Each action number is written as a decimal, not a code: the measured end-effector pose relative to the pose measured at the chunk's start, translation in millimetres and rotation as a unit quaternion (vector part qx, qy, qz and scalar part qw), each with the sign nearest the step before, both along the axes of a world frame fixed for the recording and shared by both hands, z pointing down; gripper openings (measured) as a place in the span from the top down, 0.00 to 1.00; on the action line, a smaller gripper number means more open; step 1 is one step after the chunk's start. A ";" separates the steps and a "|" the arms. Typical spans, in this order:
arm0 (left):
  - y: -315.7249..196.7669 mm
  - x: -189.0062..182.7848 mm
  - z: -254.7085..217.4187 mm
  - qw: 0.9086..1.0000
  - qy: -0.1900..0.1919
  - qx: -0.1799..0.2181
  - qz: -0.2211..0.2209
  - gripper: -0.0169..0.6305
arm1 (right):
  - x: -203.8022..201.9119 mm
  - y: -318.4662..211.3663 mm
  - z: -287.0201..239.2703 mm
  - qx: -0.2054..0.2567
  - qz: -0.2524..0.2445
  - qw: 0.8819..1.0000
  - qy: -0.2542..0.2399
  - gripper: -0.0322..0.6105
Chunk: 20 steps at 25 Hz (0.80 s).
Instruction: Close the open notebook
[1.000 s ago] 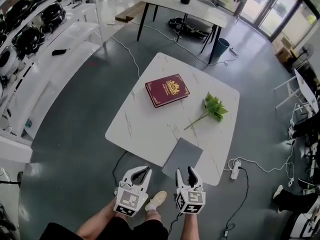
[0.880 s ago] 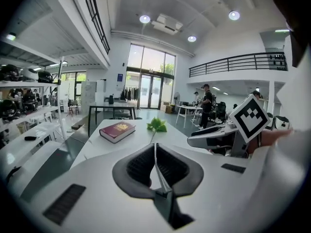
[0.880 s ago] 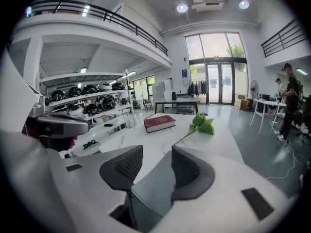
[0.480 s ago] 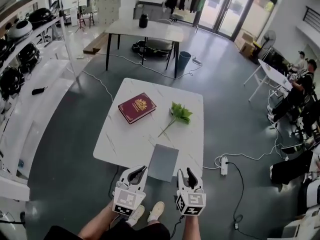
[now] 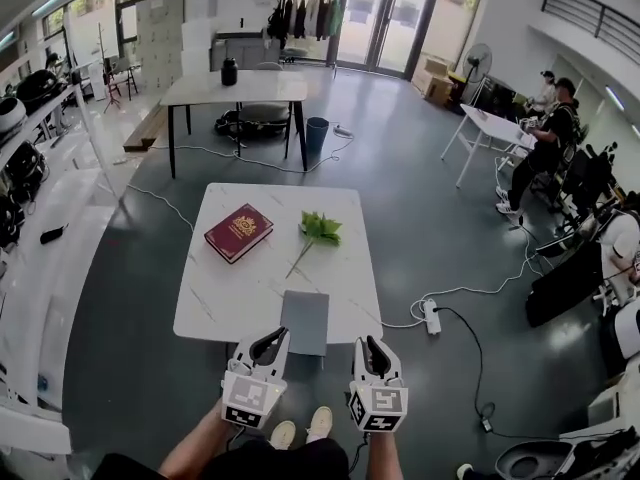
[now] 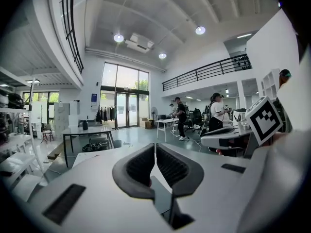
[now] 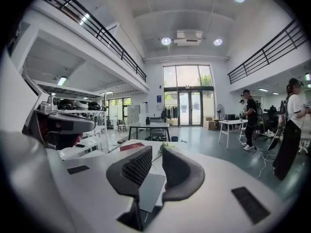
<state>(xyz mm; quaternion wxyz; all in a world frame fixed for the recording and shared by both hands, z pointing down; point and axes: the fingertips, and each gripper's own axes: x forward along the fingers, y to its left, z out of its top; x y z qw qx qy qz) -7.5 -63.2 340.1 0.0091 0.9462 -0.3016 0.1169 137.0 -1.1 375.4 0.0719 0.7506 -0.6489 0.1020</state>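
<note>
Notebook [image 5: 305,321]: plain grey cover, closed, lying flat at middle of white table's [image 5: 215,308] near edge, one end overhanging it.

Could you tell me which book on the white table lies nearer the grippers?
The plain grey notebook at the near edge; the ornate red book lies farther back, left.

Left gripper [image 5: 272,344] jaws together; right gripper [image 5: 372,348] jaws just closing, empty.

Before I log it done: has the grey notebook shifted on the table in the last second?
No. The notebook lies shut at the table's near edge, slightly overhanging it, in the same spot as before.
</note>
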 end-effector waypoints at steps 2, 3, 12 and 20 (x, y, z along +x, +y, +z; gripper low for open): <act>7.5 0.7 -3.5 1.000 0.000 0.004 0.008 0.93 | -1.5 10.4 -2.9 0.003 0.007 1.000 0.005 0.84; 11.0 0.6 -4.9 1.000 0.000 0.005 0.011 0.93 | -2.6 15.3 -4.0 0.004 0.010 1.000 0.007 0.84; 30.0 0.4 -5.1 1.000 -0.005 0.013 0.023 0.93 | -6.5 41.8 -0.6 0.009 0.028 1.000 0.006 0.91; 34.3 0.8 -7.7 1.000 -0.008 0.012 0.022 0.93 | -6.7 45.0 -5.6 0.009 0.024 1.000 0.009 0.92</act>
